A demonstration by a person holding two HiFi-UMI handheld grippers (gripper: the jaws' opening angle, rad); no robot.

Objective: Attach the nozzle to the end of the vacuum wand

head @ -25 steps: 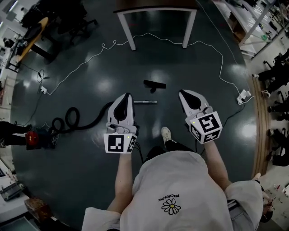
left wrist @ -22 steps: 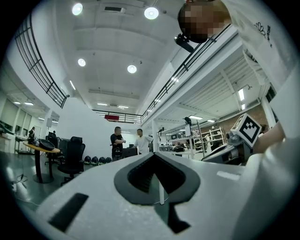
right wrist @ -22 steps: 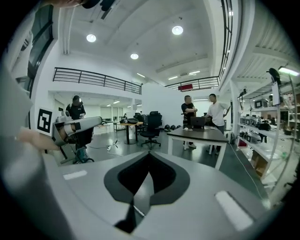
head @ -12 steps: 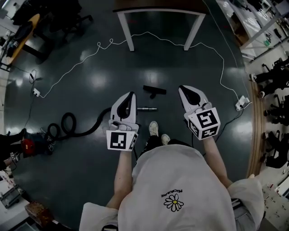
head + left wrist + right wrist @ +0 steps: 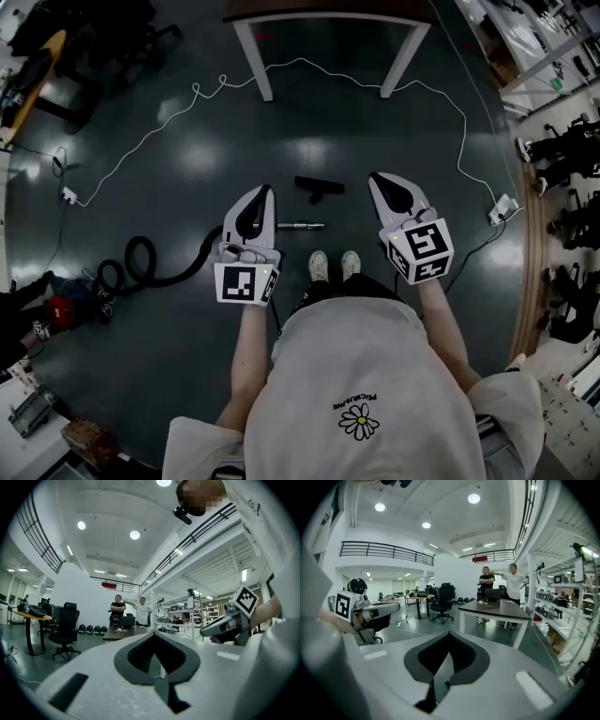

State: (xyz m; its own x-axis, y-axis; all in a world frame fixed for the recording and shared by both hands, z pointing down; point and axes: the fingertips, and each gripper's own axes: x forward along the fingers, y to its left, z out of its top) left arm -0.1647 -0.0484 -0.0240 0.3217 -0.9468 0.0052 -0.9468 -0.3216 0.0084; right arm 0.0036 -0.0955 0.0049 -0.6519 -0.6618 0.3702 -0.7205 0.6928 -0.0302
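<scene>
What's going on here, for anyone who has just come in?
A person stands holding the left gripper and the right gripper, both with jaws shut on nothing. The black nozzle and the vacuum wand lie apart on the floor just ahead. Neither is picked up yet.

I see dark glossy floor (image 5: 169, 216), black nozzle (image 5: 319, 186) near centre, wand tip (image 5: 302, 226) at its 7 o'clock, hose (image 5: 150, 265) coiled toward 9, white cable (image 5: 196, 89) looping 10 to 3, table legs (image 5: 260, 64) at 12
</scene>
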